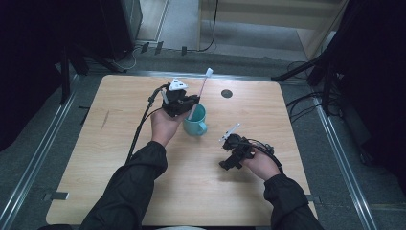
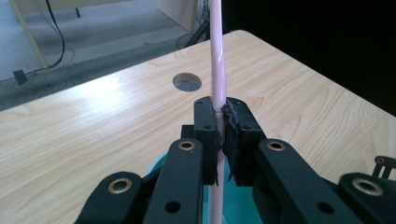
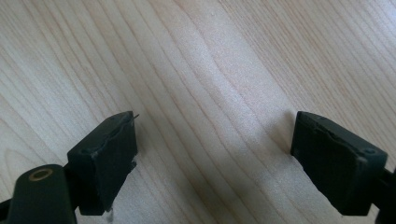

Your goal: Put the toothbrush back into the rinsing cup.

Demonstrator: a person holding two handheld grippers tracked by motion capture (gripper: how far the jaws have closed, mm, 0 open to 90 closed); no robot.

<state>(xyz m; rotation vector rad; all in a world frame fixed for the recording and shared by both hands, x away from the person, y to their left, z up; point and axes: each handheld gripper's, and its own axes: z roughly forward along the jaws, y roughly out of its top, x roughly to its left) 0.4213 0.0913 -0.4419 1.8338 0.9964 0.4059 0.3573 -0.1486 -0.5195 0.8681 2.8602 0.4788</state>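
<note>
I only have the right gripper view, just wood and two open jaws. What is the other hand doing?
Observer: The left gripper is shut on a pink toothbrush, pinching its handle between the jaws.
Operator: Where is that toothbrush relative to anything else?
Observer: Its lower end reaches down into a teal mug near the middle of the table, and the brush head sticks up at a tilt.
Operator: And how far is my gripper from that mug?
Observer: The right gripper sits apart from the mug, nearer the person and toward the table's right side, with nothing between its jaws.
</note>
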